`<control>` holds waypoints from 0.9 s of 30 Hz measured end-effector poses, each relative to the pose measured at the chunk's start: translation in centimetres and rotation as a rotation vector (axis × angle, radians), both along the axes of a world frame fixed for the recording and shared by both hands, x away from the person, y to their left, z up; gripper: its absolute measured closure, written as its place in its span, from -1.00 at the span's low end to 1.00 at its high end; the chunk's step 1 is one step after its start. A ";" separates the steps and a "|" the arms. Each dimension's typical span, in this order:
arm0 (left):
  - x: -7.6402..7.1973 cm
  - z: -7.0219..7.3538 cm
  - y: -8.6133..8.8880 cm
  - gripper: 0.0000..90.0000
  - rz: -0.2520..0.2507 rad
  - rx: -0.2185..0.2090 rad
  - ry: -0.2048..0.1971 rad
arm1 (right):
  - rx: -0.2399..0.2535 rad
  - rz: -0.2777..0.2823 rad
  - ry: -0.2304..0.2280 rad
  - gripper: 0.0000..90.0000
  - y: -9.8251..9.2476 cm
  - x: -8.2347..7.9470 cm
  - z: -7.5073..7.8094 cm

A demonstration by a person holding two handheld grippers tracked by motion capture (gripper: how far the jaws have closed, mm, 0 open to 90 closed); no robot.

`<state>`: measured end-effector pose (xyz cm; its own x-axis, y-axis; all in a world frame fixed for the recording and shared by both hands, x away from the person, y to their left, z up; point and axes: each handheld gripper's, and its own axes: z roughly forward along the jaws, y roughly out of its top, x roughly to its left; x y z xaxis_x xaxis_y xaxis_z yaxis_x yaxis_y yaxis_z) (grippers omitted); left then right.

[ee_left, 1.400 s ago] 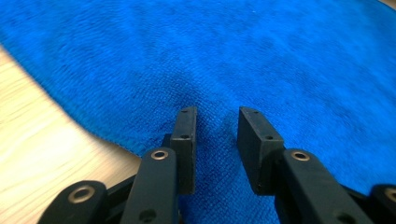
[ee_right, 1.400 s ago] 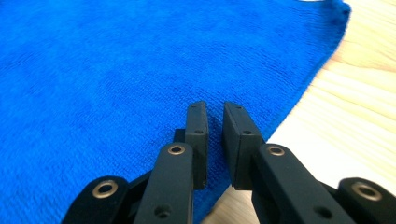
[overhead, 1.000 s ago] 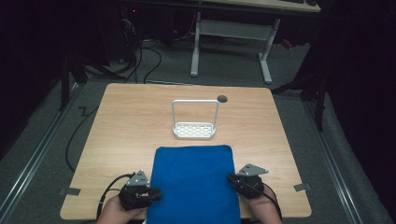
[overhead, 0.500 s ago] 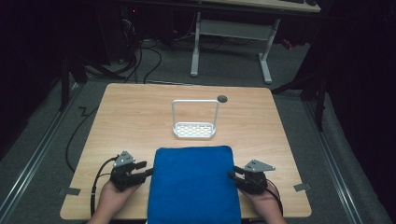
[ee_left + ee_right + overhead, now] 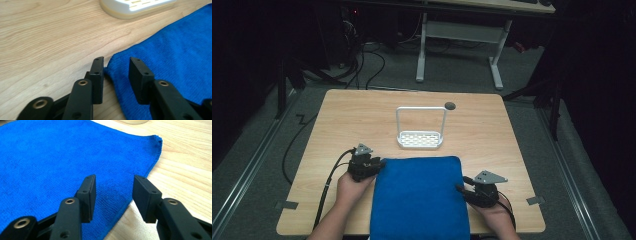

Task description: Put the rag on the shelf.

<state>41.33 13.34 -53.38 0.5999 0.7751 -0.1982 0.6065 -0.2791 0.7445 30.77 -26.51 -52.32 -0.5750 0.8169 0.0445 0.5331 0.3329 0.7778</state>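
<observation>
Forward along the blue cloth's left edge the left tongs [image 5: 377, 164] have gone since a second ago, from its near corner to its far left one.

Nearest, the blue cloth [image 5: 419, 197] lies flat on the bench [image 5: 492, 135], its near edge cut off by the frame's bottom. At its right edge the right tongs [image 5: 460, 188] stand open, jaws just widened, straddling the hem without pressing it. At the cloth's far left corner the left tongs, jaws partly open and just narrowing, frame the corner; whether a pad touches it I cannot tell. Just beyond the cloth's far edge stands a white rack [image 5: 420, 131], and past that a small dark disc [image 5: 450, 105].
</observation>
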 end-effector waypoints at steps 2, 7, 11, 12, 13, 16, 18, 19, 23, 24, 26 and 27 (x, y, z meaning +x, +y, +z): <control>0.0 -0.2 -0.1 0.64 -0.002 -0.009 -0.008 | 0.000 0.002 -0.002 0.19 0.0 0.2 -0.1; -0.2 -0.3 0.0 0.91 -0.003 -0.011 -0.006 | 0.015 -0.039 -0.013 0.06 0.4 0.9 0.0; -0.3 -0.2 -0.1 0.92 -0.001 0.006 -0.015 | 0.033 -0.073 -0.025 0.05 0.6 2.2 0.5; -0.3 -0.2 -0.1 0.92 -0.001 0.006 -0.015 | 0.033 -0.073 -0.025 0.05 0.6 2.2 0.5; -0.4 -0.2 0.0 0.91 0.001 0.004 -0.013 | 0.019 -0.082 -0.033 0.06 0.9 2.9 0.7; -0.3 -0.3 0.0 0.91 0.001 -0.004 -0.008 | -0.019 -0.089 -0.045 0.12 1.2 3.7 0.7; -0.2 -0.3 0.1 0.91 0.002 -0.016 -0.001 | -0.028 -0.106 -0.052 0.15 1.3 4.7 0.6; -0.2 -0.3 0.1 0.91 0.002 -0.017 0.000 | -0.043 -0.137 -0.022 0.15 1.3 6.0 0.6; -0.2 -0.3 0.1 0.90 -0.001 -0.014 -0.001 | -0.039 -0.170 0.022 0.23 1.3 8.2 0.2; -0.2 -0.3 0.1 0.89 -0.001 -0.014 -0.001 | -0.039 -0.170 0.022 0.23 1.3 8.2 0.2; -0.2 -0.3 0.1 0.89 -0.002 -0.015 -0.001 | -0.060 -0.169 0.043 0.34 1.7 8.8 0.0; -0.2 -0.3 0.1 0.89 -0.001 -0.016 -0.001 | -0.060 -0.173 0.052 0.38 1.8 8.8 -0.1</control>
